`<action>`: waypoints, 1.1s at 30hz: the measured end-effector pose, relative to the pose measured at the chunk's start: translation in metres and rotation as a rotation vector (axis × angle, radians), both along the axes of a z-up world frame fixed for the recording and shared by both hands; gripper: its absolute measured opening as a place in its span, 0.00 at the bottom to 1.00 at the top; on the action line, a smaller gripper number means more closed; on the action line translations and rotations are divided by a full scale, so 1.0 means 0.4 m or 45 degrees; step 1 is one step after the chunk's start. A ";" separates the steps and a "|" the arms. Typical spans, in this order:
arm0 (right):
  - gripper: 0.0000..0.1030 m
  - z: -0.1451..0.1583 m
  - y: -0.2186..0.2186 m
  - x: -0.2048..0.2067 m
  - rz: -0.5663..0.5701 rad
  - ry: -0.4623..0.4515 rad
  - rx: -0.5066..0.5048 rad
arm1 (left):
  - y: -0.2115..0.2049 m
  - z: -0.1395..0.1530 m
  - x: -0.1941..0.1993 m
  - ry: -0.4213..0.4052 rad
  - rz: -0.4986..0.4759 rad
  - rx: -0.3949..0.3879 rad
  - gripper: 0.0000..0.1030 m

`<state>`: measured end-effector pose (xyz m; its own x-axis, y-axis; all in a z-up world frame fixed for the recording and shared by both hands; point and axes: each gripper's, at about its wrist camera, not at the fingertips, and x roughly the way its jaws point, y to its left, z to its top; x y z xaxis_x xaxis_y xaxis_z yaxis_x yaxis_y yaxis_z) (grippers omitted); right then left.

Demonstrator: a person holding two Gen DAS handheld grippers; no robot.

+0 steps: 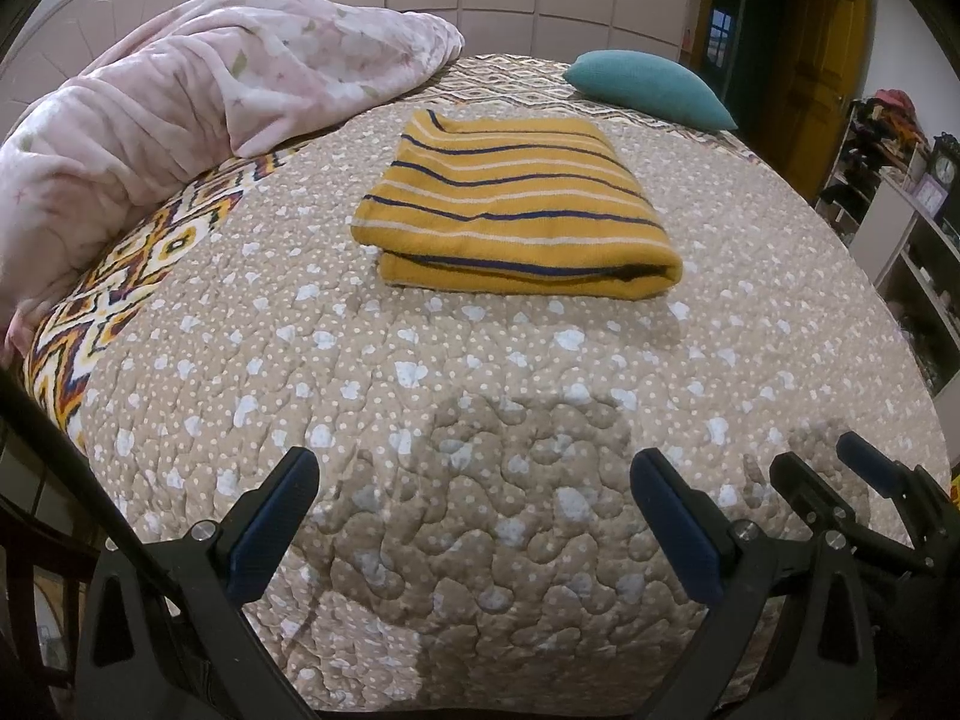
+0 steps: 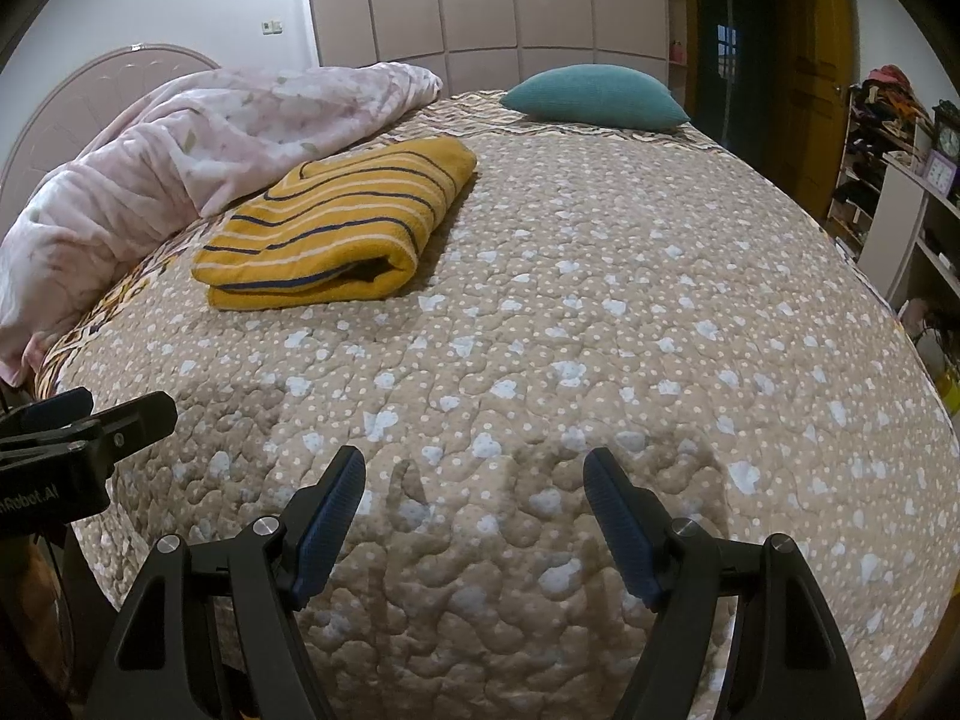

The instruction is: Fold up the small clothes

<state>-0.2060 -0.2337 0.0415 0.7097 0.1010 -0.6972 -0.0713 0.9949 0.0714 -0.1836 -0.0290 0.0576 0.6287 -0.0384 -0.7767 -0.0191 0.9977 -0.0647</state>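
Two grippers, left gripper (image 1: 474, 483) and right gripper (image 2: 474, 483), hung with jaws spread and empty over the quilt (image 1: 480, 540); the folded striped garment (image 1: 516, 210) lay well ahead, where any careless nudge risked springing its layers apart

Left gripper (image 1: 474, 483): black plastic frame is showing, two angled fingers (image 1: 273, 516) carrying dark blue ribbed pads on inner faces. Silver screw heads (image 1: 204, 531) are sitting at the finger pivots; triangular cut-outs are showing in the lower arms, bottom corners of frame. A thin black cable (image 1: 72, 468) is running diagonally at lower left.

Right gripper (image 2: 474, 483): same build, black arms, blue ribbed pads (image 2: 618, 525), silver screws (image 2: 264, 525) at pivots, triangular cut-outs below. In the right wrist view, mid-left edge, the left gripper's body is bearing white lettering (image 2: 30, 495), partly cut off by the frame edge.
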 end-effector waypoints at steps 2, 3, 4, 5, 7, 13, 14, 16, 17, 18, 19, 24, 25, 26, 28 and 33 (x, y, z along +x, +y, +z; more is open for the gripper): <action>0.77 0.001 0.000 0.000 0.001 -0.003 0.001 | 0.001 -0.004 0.000 0.005 -0.003 0.000 1.00; 0.77 0.002 0.001 -0.001 0.000 -0.004 0.000 | 0.002 -0.007 -0.001 0.008 -0.003 0.000 1.00; 0.77 0.003 0.001 -0.002 0.000 -0.006 0.001 | 0.002 -0.009 -0.001 0.011 -0.004 0.001 1.00; 0.77 0.003 0.002 -0.003 0.000 -0.007 0.001 | 0.003 -0.011 -0.001 0.014 -0.004 0.001 1.00; 0.77 0.003 0.002 -0.003 -0.001 -0.007 0.002 | 0.002 -0.013 -0.002 0.016 -0.004 0.001 1.00; 0.77 0.004 0.004 -0.004 0.003 -0.009 0.000 | 0.000 -0.016 -0.001 0.024 -0.013 0.001 1.00; 0.77 0.005 0.005 -0.004 0.005 -0.010 -0.002 | 0.001 -0.017 -0.001 0.026 -0.015 0.001 1.00; 0.77 0.006 0.011 -0.006 0.007 -0.014 -0.004 | -0.001 -0.018 0.000 0.029 -0.019 -0.001 1.00; 0.77 0.008 0.013 -0.007 0.010 -0.019 -0.006 | -0.002 -0.019 0.000 0.029 -0.020 0.000 1.00; 0.77 0.010 0.016 -0.008 0.012 -0.025 -0.008 | 0.000 -0.019 0.000 0.029 -0.022 -0.001 1.00; 0.78 0.011 0.017 -0.009 0.015 -0.030 -0.010 | -0.004 -0.019 0.000 0.029 -0.023 -0.002 1.00; 0.79 0.016 0.028 -0.016 0.025 -0.054 -0.023 | -0.004 -0.020 0.001 0.029 -0.029 -0.003 1.00; 0.79 0.016 0.029 -0.016 0.026 -0.056 -0.025 | -0.006 -0.020 0.000 0.030 -0.029 -0.003 1.00; 0.79 0.016 0.030 -0.017 0.028 -0.058 -0.025 | -0.006 -0.021 0.000 0.032 -0.029 -0.003 1.00; 0.79 0.016 0.031 -0.018 0.026 -0.058 -0.024 | -0.007 -0.021 0.001 0.033 -0.028 -0.002 1.00; 0.80 0.017 0.029 -0.018 0.024 -0.060 -0.024 | -0.006 -0.025 0.001 0.036 -0.025 -0.003 1.00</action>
